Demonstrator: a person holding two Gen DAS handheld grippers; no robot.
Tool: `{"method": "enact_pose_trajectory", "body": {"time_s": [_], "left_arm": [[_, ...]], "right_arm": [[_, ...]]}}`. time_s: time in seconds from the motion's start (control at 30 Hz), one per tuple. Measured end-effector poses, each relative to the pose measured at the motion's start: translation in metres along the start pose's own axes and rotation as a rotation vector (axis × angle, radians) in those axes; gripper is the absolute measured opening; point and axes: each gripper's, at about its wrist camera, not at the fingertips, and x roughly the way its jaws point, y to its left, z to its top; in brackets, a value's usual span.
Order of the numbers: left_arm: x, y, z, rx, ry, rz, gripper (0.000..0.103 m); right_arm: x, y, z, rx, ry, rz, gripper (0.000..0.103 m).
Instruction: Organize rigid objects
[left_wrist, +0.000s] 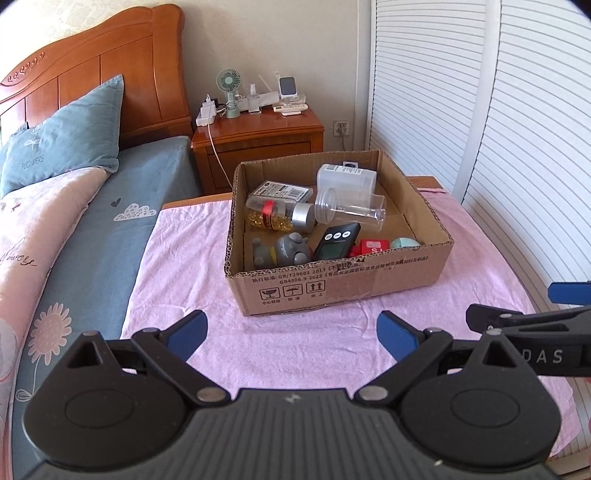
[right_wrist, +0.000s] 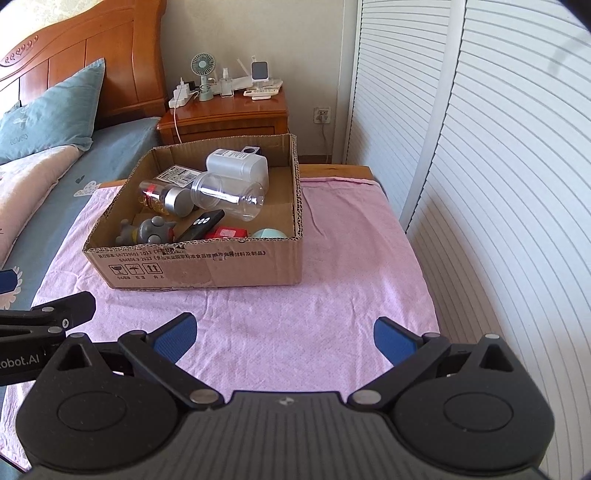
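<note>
While both jaws gape empty | cardboard box (left_wrist: 332, 284) lies ahead, well apart

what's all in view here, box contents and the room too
brown cardboard box: 1, on the pink cloth
pink cloth: 1, covering the table
clear plastic jar: 1, lying on its side in the box
silver-capped bottle of yellow capsules: 1, lying in the box
white plastic container: 1, at the box's back
grey toy figure: 1, box front
black digital timer: 1, box front
red item: 1, box front
mint round item: 1, box front corner
wooden nightstand: 1, holding a green fan and chargers
blue pillow: 1, on the bed
left gripper: black, blue pads, jaws open, empty
right gripper: same, jaws open, empty
</note>
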Motion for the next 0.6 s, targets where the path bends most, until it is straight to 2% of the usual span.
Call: {"method": "enact_pose_trajectory", "body": {"time_s": [0.6], "left_arm": [[0.0021,-0.0018,-0.0016,0.005,0.022,0.018,0.098]], "right_arm": [[-0.0014,0.0008,0.0008,-0.006,-0.007,-0.013,0.103]]}}
